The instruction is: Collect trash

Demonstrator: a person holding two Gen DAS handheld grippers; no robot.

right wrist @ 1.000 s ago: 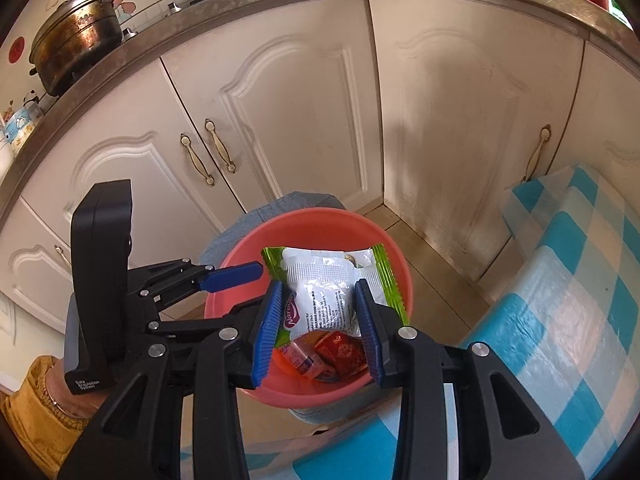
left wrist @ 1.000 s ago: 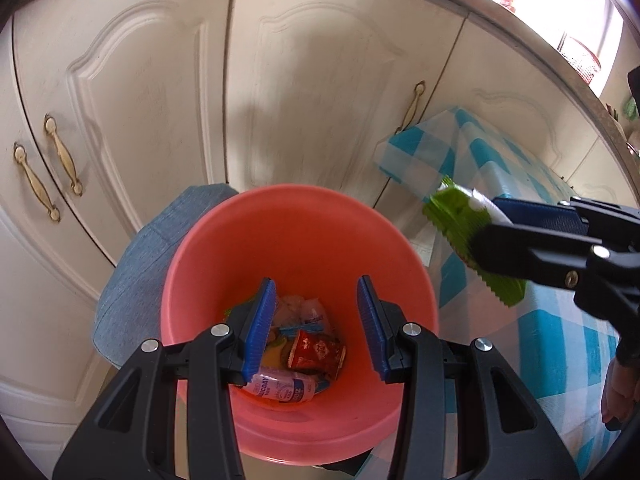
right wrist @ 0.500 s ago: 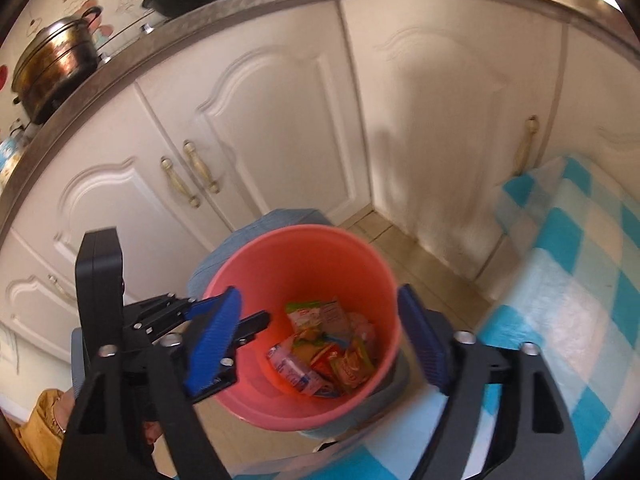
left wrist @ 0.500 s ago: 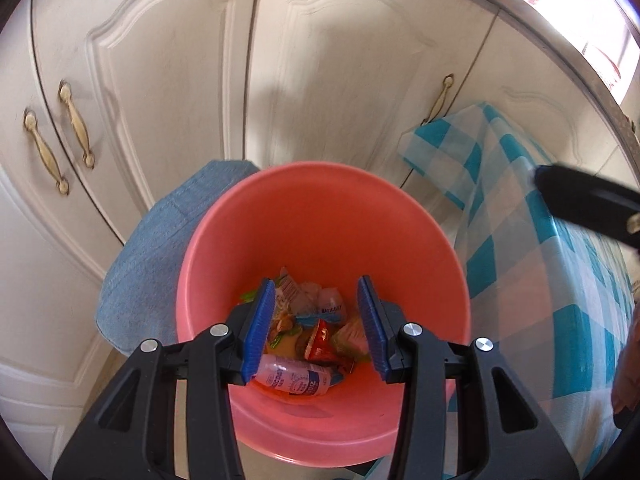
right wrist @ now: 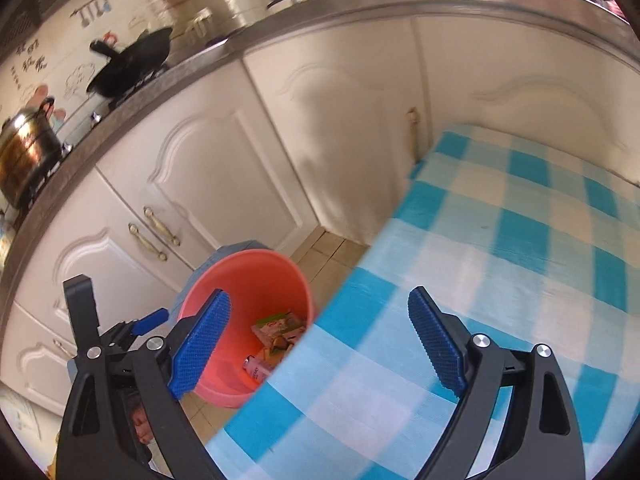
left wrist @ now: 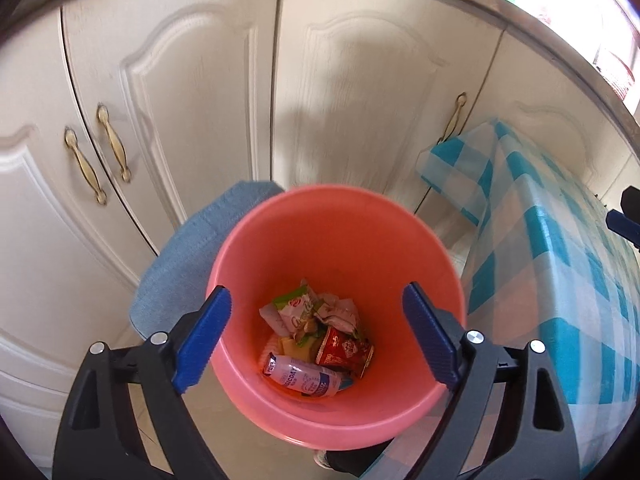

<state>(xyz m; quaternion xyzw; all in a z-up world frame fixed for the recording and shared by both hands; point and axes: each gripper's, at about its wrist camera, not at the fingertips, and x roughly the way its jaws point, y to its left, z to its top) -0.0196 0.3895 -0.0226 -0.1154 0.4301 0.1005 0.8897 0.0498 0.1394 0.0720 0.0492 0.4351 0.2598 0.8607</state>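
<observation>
A salmon-pink bucket (left wrist: 336,216) stands on the floor and holds several wrappers and a small white bottle (left wrist: 300,376). My left gripper (left wrist: 316,340) is open and empty, right above the bucket's mouth. My right gripper (right wrist: 318,348) is open and empty over the edge of the blue-and-white checked tablecloth (right wrist: 500,240). The bucket (right wrist: 248,280) lies to its lower left in the right wrist view, with the left gripper's body (right wrist: 116,332) beside it. A green-and-white packet (left wrist: 294,306) lies on top of the trash.
White cabinet doors with brass handles (left wrist: 114,142) stand behind the bucket. A blue cloth-covered stool (left wrist: 188,256) sits under and left of it. The checked table (left wrist: 560,248) is at the right. Pots (right wrist: 26,148) and a pan sit on the counter.
The right gripper opened and dropped the green-and-white packet into the bucket, then swung right over the table. The left gripper's jaws opened wider above the bucket.
</observation>
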